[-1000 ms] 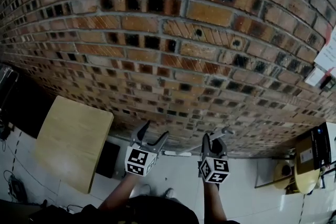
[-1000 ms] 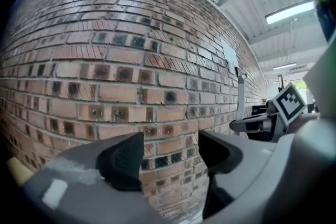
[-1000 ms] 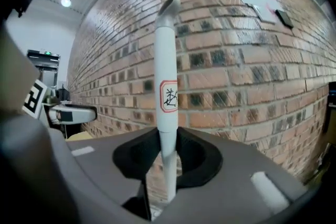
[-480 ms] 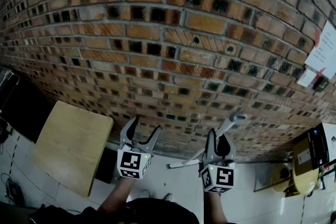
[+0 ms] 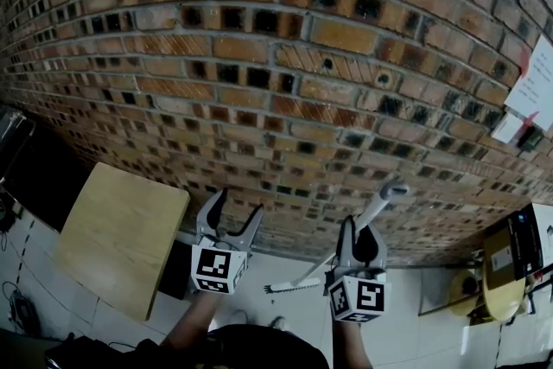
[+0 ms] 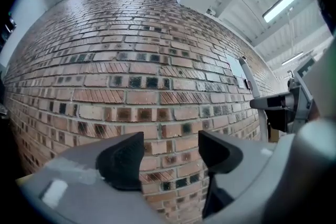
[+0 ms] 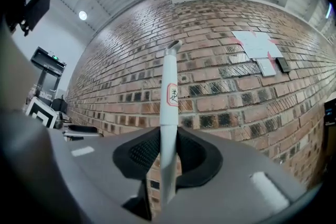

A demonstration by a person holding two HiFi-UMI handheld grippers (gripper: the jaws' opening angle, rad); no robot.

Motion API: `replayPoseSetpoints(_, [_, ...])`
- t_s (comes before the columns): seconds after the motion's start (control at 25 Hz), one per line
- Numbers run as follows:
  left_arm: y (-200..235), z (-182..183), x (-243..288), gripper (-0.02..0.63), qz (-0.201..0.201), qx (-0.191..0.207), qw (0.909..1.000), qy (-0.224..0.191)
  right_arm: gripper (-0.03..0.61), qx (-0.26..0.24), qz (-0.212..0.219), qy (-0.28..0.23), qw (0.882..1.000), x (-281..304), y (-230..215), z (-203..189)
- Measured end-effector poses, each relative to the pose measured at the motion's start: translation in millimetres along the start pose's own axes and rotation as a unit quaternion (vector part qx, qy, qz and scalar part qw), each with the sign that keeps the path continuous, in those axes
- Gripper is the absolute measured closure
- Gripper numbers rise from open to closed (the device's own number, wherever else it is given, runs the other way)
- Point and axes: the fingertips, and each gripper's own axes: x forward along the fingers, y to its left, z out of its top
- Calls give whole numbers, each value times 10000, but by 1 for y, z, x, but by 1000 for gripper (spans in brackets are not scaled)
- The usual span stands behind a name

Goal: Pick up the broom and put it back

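The broom has a white handle (image 5: 373,210) and a small brush head (image 5: 286,285). It slants in front of the brick wall, handle tip up at the right and brush down at the left above the floor. My right gripper (image 5: 360,239) is shut on the handle; in the right gripper view the handle (image 7: 169,97) stands upright between the black pads of that gripper (image 7: 167,152). My left gripper (image 5: 231,220) is open and holds nothing, a little left of the broom. In the left gripper view its jaws (image 6: 170,157) stand apart facing the bricks, with the broom handle (image 6: 253,89) at the right.
A brick wall (image 5: 285,73) fills the view close ahead. A wooden tabletop (image 5: 121,233) stands at the left. Papers (image 5: 536,91) hang on the wall at the right, above a yellow stool and boxes (image 5: 497,259). Pale floor (image 5: 285,307) lies below.
Both grippers have risen. The broom, lying nearly level low by the floor before, now tilts steeply with its handle tip up along the wall.
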Motion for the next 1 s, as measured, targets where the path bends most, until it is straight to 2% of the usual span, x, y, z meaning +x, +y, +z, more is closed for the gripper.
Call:
replayPoseSetpoints(0.2, [-2, -2, 1, 287, -30, -32, 10000, 23, 488, 53, 48, 139, 9999, -7, 7, -12])
replayPoseSetpoints(0.36, [-16, -4, 7, 287, -219, -41, 9997, 36, 488, 61, -152, 171, 9997, -12, 0, -16])
replayPoseSetpoints(0.76, [-83, -10, 31, 287, -1066, 6, 9943, 58, 488, 13, -444, 196, 9988, -27, -39, -28])
replayPoseSetpoints(1.0, [-125, -14, 44, 287, -1572, 25, 9875, 90, 488, -6, -877, 297, 9957, -48, -83, -40])
